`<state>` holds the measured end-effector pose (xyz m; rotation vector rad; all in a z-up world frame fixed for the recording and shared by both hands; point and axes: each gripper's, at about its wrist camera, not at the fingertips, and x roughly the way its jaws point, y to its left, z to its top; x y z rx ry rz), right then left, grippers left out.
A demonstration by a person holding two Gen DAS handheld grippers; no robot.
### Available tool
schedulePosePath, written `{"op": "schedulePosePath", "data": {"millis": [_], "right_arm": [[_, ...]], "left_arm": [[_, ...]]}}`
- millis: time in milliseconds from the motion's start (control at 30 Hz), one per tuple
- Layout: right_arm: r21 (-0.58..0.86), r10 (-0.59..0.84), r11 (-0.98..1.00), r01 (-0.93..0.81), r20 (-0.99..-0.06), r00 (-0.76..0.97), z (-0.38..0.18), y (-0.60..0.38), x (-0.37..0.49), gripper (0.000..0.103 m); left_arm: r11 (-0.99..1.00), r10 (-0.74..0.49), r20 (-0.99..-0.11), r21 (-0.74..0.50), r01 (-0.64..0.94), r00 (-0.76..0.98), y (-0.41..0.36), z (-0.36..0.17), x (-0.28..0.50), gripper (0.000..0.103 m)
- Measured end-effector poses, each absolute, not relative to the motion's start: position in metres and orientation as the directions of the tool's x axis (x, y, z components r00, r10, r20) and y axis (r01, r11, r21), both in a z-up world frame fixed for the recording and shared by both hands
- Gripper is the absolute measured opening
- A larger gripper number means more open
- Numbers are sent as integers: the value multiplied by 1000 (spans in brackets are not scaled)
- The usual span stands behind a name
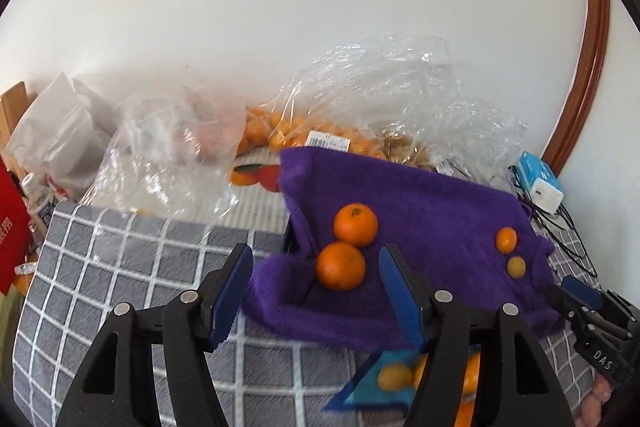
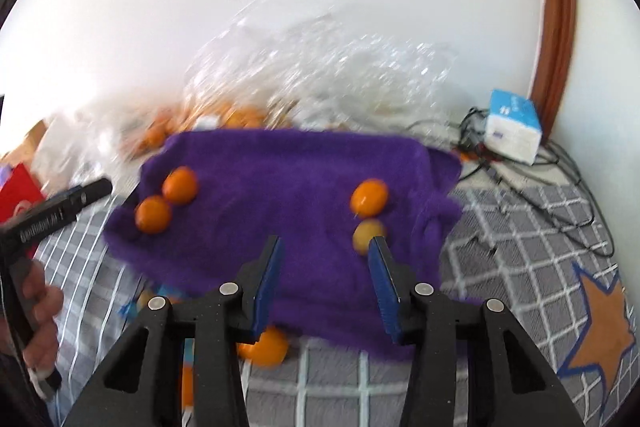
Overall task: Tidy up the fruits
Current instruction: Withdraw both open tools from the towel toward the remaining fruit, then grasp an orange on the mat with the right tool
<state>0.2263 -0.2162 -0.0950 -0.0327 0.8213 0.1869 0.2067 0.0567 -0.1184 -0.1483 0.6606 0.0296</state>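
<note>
Surface: grey checked cloth (image 1: 100,259), white wall behind.
Purple knitted cloth (image 1: 420,219): carries two round orange mandarins (image 1: 348,247) and two small kumquats (image 1: 510,251).
Left gripper (image 1: 316,291): released, empty.
Right gripper (image 2: 326,279): released, empty.

Two oranges (image 1: 347,247) left on cloth (image 1: 432,203), kumquats (image 1: 510,251) right, bags (image 1: 360,99) behind

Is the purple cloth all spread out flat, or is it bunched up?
Mostly spread out. The purple cloth lies open under four oranges, but its near left corner is folded and bunched up.
</note>
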Motion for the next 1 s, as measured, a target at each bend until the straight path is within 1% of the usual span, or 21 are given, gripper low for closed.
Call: {"op": "schedulePosePath", "data": {"millis": [100, 267, 400, 533, 567, 633, 667, 700, 800, 833, 867, 1000], "right_arm": [[28, 167, 976, -218, -742, 650, -106, -209, 206, 45], [64, 220, 960, -274, -776, 590, -129, -203, 189, 45], [31, 214, 949, -314, -795, 568, -142, -195, 186, 45], [-11, 181, 946, -323, -811, 556, -150, -187, 191, 47], [-20, 173, 945, -325, -816, 551, -153, -186, 194, 47], [-28, 164, 945, -325, -821, 547, -157, -184, 197, 48], [-35, 156, 946, -321, -821, 549, -159, -183, 198, 49], [-39, 151, 947, -319, -823, 548, -160, -183, 200, 49], [-48, 140, 950, -309, -820, 555, -161, -181, 201, 49], [-50, 138, 950, -308, -819, 557, -161, -180, 202, 43], [-50, 140, 949, -312, -818, 558, -161, -180, 201, 31], [-58, 126, 954, -294, -812, 570, -161, -184, 195, 31]], "left_arm": [[989, -16, -633, -124, -80, 774, 68, -127, 185, 64], [990, -22, -684, -117, -80, 729, 79, -155, 158, 64], [991, -33, -715, -114, -70, 698, 83, -176, 143, 64], [983, -83, -725, -171, -62, 684, 90, -191, 136, 64], [985, -78, -729, -162, -61, 680, 90, -192, 135, 63], [986, -90, -723, -162, -42, 685, 89, -190, 132, 67], [985, -100, -726, -168, -34, 680, 88, -191, 132, 72], [987, -99, -727, -161, -28, 680, 86, -191, 133, 74], [990, -82, -728, -140, -30, 680, 81, -190, 133, 75], [991, -76, -732, -133, -32, 677, 80, -190, 133, 75], [991, -74, -733, -131, -34, 676, 81, -190, 133, 75], [990, -68, -732, -132, -43, 678, 81, -189, 134, 75]]}}
